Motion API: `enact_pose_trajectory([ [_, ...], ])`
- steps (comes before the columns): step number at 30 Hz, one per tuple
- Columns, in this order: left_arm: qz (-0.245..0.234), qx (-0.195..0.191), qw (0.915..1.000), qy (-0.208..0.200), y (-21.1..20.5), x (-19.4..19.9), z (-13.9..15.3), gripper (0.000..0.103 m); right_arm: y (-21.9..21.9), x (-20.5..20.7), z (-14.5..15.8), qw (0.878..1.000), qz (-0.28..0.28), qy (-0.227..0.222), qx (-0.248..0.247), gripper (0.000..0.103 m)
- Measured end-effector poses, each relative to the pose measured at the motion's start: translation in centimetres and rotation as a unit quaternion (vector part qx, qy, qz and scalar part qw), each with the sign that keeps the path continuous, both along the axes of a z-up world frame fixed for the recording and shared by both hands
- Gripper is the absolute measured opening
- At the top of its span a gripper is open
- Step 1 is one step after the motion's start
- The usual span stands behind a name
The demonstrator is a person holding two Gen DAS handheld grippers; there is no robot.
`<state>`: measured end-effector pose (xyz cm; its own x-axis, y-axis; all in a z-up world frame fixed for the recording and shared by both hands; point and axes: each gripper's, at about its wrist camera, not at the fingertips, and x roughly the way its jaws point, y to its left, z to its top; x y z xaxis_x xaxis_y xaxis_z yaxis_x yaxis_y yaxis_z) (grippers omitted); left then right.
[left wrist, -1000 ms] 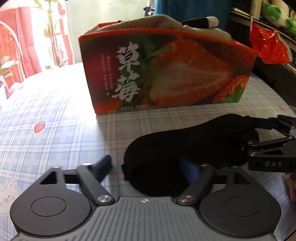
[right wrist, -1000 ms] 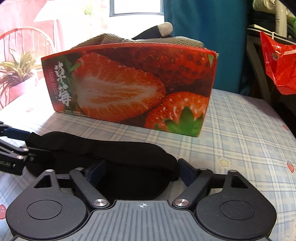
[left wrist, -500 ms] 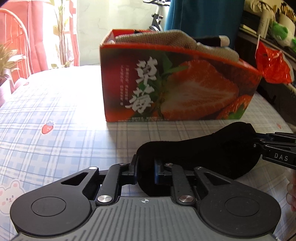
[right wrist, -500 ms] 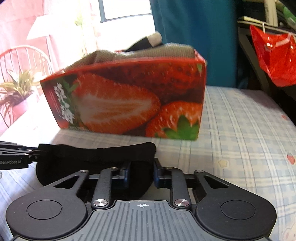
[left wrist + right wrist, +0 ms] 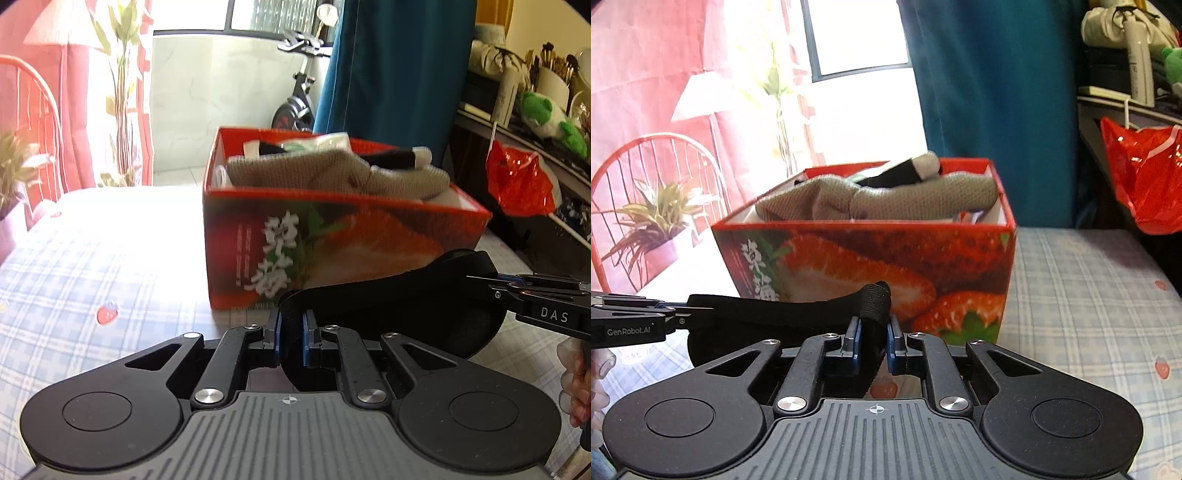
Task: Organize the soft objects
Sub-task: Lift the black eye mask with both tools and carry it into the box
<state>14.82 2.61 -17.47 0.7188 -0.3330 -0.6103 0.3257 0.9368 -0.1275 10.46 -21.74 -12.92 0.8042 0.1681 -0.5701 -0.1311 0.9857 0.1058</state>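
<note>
Holding our black eye mask (image 5: 399, 306) stretched between both grippers, left gripper (image 5: 291, 332) fingers clamped on one end, right gripper (image 5: 873, 339) fingers just closed on the other, above the checked tabletop (image 5: 92, 266), in front of the strawberry box (image 5: 886, 258) stuffed with knitwear (image 5: 332, 173).

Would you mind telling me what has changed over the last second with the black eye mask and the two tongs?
Both tongs, left and right, have just been closing and now pinch opposite ends of the black eye mask. They lifted it off the checked tablecloth. The strawberry box and the knitted things inside stayed put.
</note>
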Motion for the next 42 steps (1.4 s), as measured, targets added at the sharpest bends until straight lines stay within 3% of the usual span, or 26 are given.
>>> enact_pose_trajectory([
  [18,-0.010,-0.012,0.9970,-0.076,-0.5,0.2,4.9,0.011,-0.9,0.0,5.9,0.998,0.009,-0.067,-0.008,0.012],
  [32,-0.006,0.015,0.9876,-0.156,-3.0,5.2,8.9,0.011,-0.1,5.7,9.6,0.989,0.005,-0.132,-0.065,0.012],
  [38,-0.027,0.058,0.9931,-0.099,-5.1,9.9,6.0,0.011,0.3,10.2,6.9,0.993,0.001,-0.077,-0.090,0.012],
  [42,-0.015,0.053,0.9975,-0.044,-4.6,13.0,4.1,0.011,-0.6,13.2,5.2,0.996,-0.014,-0.022,-0.081,0.012],
])
